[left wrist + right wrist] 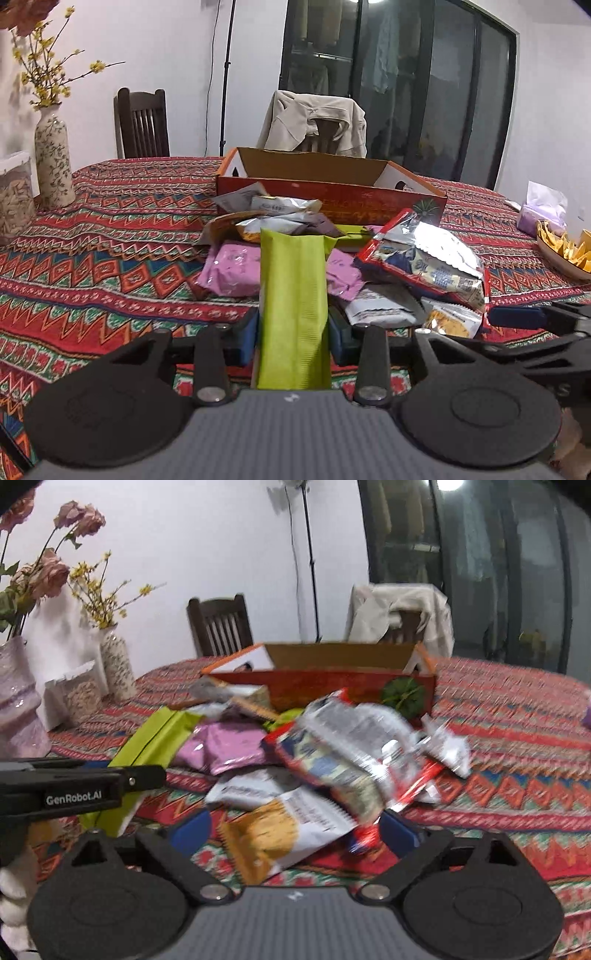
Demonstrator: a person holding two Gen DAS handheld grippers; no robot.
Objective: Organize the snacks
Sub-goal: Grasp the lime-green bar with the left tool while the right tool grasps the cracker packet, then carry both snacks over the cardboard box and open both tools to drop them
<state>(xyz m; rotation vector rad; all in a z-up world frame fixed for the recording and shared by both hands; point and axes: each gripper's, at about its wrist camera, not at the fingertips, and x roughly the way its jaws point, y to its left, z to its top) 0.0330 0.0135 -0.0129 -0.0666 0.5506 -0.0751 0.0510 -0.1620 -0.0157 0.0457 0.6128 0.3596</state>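
Snacks lie heaped mid-table, at 12 o'clock from both your tongs, just in front of the open cardboard box. Crinkled foil and glossy plastic throughout: pink pouches, a red-edged silver bag on top, white and orange packets at the near edge.

Your left gripper is closed tight on a matte lime-green packet, long and flat, with a ribbed seal strip along its right side. It sticks out from the blue pads toward the pile.

Your right gripper stands wide, blue pads at either side of a white-and-orange packet with a sawtooth edge; the pads don't press on it. That view is motion-blurred.

The tablecloth is woven-looking, with red zigzag bands.

Left view only: a tissue pack and a dish of yellow chips at 3 o'clock. Right view only: pink roses in a ribbed pale vase at 9 o'clock, plus your left gripper seen side-on with the green packet.
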